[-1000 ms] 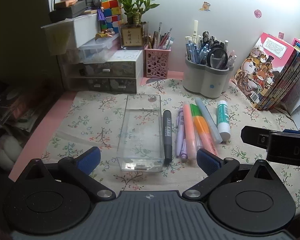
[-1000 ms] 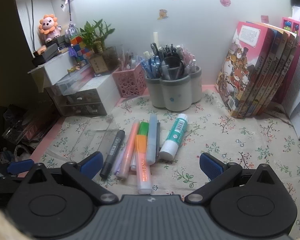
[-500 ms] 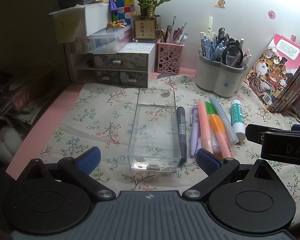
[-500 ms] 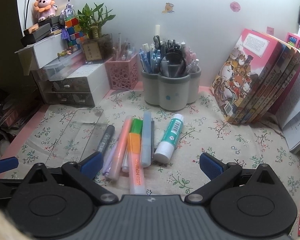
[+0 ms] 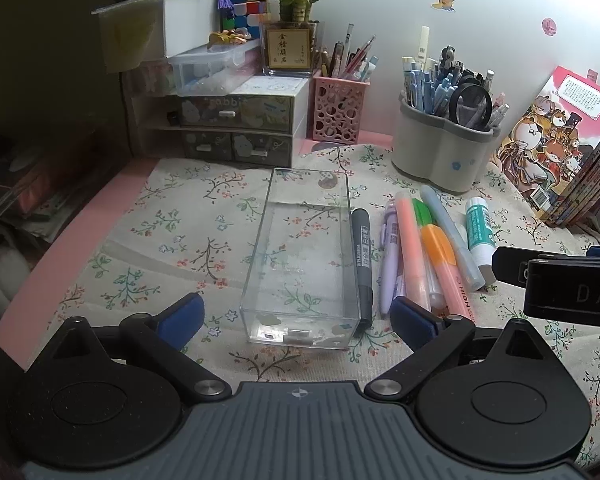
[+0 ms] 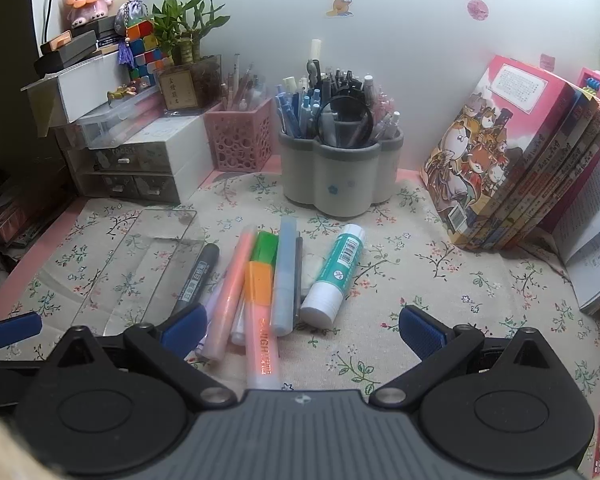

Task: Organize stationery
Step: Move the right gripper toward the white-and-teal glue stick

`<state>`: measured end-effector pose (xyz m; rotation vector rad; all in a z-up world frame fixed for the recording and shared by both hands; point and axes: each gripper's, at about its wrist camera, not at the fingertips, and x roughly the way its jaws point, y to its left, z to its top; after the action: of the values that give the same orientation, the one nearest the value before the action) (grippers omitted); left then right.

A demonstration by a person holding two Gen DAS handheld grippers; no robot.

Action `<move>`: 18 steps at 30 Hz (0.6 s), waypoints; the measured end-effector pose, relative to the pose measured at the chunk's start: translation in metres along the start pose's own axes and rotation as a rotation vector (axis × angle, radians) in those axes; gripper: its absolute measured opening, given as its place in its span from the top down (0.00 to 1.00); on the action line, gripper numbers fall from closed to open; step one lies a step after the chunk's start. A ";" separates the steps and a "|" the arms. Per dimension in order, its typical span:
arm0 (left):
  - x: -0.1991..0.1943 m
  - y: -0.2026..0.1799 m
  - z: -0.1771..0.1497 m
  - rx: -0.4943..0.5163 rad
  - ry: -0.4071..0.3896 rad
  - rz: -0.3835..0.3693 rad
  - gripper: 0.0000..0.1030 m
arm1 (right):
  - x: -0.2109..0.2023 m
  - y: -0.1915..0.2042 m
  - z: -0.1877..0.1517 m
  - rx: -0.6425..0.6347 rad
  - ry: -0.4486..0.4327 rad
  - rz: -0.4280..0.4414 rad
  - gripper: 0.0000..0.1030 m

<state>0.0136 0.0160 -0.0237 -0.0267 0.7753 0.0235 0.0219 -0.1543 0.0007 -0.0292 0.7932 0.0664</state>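
A clear plastic box [image 5: 304, 264] lies empty on the floral cloth; it also shows in the right wrist view [image 6: 140, 264]. To its right lie a grey marker [image 5: 362, 256], a lilac pen [image 5: 389, 256], an orange highlighter [image 5: 444, 264], a pale blue pen [image 5: 452, 236] and a glue stick [image 5: 480, 232]. In the right wrist view the orange highlighter [image 6: 262, 320] and glue stick [image 6: 334, 272] lie just ahead. My left gripper [image 5: 296, 316] is open at the box's near end. My right gripper [image 6: 300, 330] is open over the pens' near ends.
A grey pen holder [image 5: 440, 148], a pink mesh cup [image 5: 340, 108] and small drawers [image 5: 236, 128] stand at the back. Books [image 6: 508, 168] lean at the right. The right gripper shows at the left wrist view's right edge [image 5: 560, 280].
Both grippers have moved forward and lower toward the cloth. The box and pens look larger and nearer. Nothing on the cloth has moved.
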 end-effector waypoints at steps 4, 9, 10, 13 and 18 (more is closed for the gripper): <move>0.006 -0.001 -0.001 -0.001 0.009 0.003 0.07 | 0.005 -0.001 0.000 0.006 0.013 0.001 0.11; 0.012 -0.001 -0.003 0.002 0.015 0.005 0.08 | 0.010 -0.002 -0.001 0.004 0.021 0.005 0.11; 0.013 -0.001 -0.003 0.000 0.016 0.005 0.08 | 0.010 -0.002 -0.001 0.005 0.021 0.008 0.11; 0.016 -0.001 -0.004 -0.006 0.019 0.002 0.08 | 0.012 -0.002 -0.002 0.002 0.021 0.012 0.11; 0.023 0.001 -0.006 -0.014 0.025 0.005 0.08 | 0.018 -0.008 -0.005 0.014 0.029 0.017 0.12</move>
<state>0.0252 0.0170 -0.0440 -0.0389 0.7998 0.0333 0.0316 -0.1618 -0.0155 -0.0099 0.8233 0.0769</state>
